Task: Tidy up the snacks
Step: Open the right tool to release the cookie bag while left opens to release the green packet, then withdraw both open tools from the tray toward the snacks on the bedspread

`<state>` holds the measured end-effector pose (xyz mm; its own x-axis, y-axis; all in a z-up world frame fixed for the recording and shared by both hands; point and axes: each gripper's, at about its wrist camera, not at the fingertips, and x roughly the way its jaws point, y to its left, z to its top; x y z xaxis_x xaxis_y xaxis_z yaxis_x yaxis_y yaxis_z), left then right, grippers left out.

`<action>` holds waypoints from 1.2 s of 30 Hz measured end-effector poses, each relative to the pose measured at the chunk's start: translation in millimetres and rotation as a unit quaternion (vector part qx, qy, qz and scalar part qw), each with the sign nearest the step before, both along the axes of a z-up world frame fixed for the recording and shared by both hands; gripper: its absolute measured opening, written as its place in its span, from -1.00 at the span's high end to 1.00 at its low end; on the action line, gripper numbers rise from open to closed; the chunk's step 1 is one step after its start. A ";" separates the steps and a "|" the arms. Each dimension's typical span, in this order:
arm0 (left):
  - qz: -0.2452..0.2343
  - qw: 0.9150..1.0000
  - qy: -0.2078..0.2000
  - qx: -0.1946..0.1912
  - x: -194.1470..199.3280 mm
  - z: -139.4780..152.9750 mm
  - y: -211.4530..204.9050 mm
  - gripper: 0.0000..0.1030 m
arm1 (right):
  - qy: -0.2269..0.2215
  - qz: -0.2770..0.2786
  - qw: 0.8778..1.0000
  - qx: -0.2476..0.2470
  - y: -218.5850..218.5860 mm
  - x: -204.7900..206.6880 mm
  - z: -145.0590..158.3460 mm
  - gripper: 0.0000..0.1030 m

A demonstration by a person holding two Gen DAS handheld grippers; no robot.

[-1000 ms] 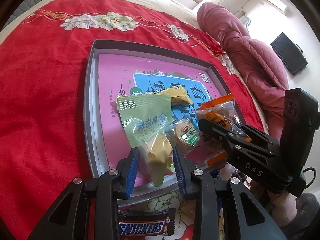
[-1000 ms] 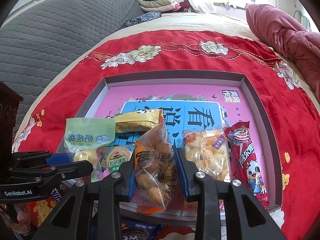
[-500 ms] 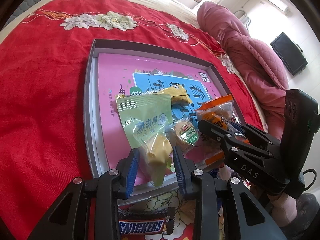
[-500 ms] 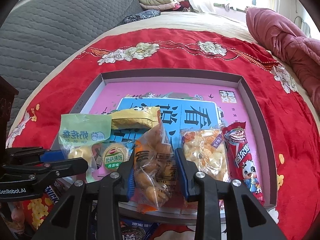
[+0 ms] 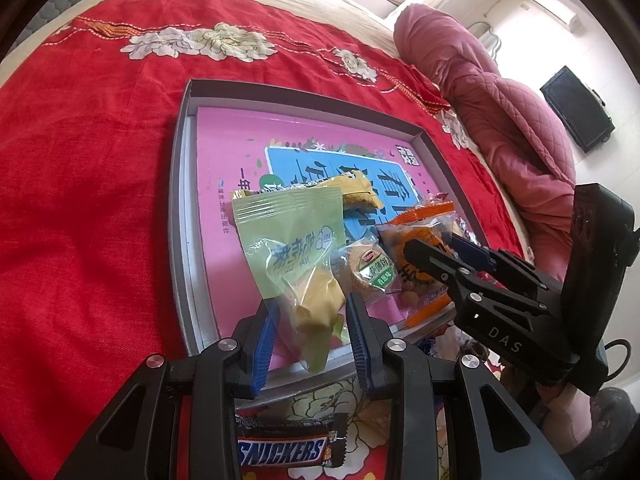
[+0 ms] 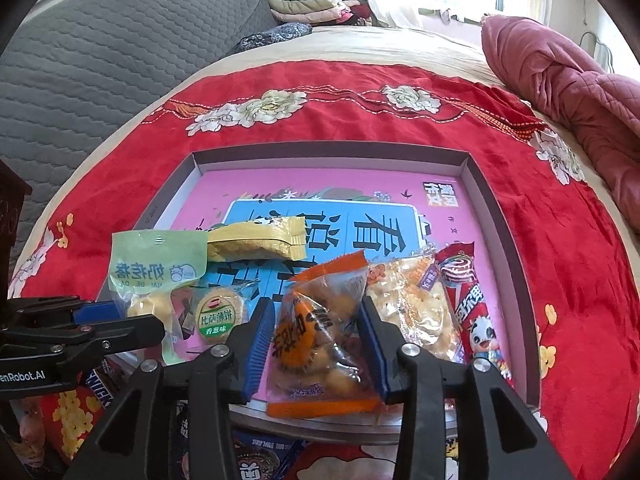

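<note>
Both packets slightly lower over tray (image 6: 498, 216) | left hand-held gripper (image 5: 312, 332) grasping green packet (image 5: 296, 248) | right hand-held gripper (image 6: 318, 344) grasping orange packet (image 6: 320, 336) | placement looks imminent

Black left gripper (image 5: 310, 338) and right gripper (image 6: 318, 346), blue-padded jaws, silver screws

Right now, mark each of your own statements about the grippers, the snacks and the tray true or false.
1. The left gripper pinches the green snack packet. True.
2. The right gripper is empty. False: it grips the orange-edged snack bag.
3. The Snickers bar lies inside the grey tray. False: it lies outside, on the red bedspread.
4. A red panda-print stick pack lies in the tray. True.
</note>
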<state>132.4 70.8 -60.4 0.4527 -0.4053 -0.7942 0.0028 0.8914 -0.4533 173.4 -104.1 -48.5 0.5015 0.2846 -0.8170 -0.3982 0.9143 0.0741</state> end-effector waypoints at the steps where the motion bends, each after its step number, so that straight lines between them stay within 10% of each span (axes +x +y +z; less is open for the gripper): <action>1: 0.001 1.000 0.001 0.000 0.0 0.3 0.1 0.32 | 0.001 -0.001 1.000 0.002 -1.3 0.0 0.2 0.17; 36: 0.016 0.999 -0.031 -0.017 -12.0 30.9 15.1 0.07 | -0.038 -0.038 0.997 0.050 -40.3 -10.6 48.5 -0.02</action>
<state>120.4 85.9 -29.6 0.5130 -0.4163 -0.7507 0.0032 0.8755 -0.4832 162.9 -144.5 0.0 0.5832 0.3224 -0.7456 -0.3365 0.9313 0.1395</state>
